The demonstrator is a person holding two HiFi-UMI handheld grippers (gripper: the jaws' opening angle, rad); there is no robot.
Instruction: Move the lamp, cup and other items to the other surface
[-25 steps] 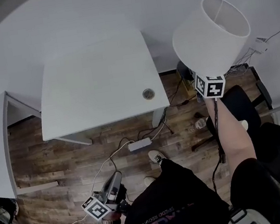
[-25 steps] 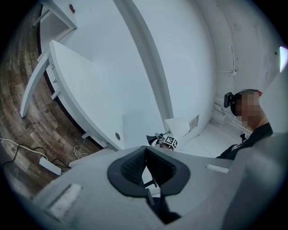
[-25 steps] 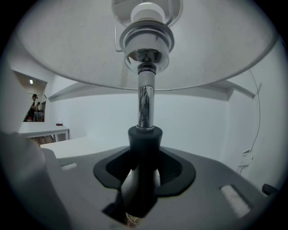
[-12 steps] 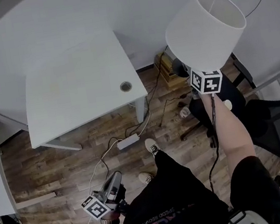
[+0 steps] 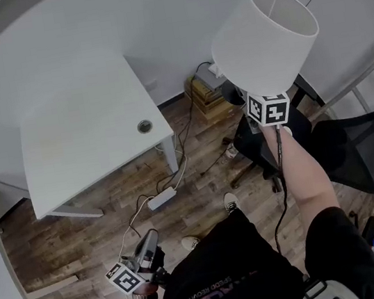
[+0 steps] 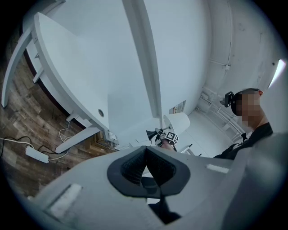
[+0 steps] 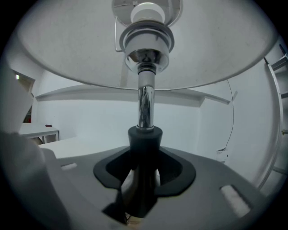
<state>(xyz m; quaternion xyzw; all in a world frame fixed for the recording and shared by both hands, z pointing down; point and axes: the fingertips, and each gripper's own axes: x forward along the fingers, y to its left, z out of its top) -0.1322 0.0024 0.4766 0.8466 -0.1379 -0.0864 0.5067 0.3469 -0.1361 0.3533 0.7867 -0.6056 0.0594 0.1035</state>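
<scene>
one white lamp hangs in mid-air over the wooden floor, to the right of the bare white worktop and resting on no surface. the right hand-held gripper is clamped on the dark lower part of its stem. the grip is low, probably so the broad shade rides clear above the jaws and the weight stays close to the hand. the lamp leans away from the person, its open top turned toward the wall. its shade is a plain pale drum, wider at the bottom, over a polished chrome stem and a dark collar, with a bulb socket showing inside. the left hand-held gripper sits low by the person's hip, jaws together on nothing, seemingly kept free. a power strip and cables lie on the floor by the worktop.
</scene>
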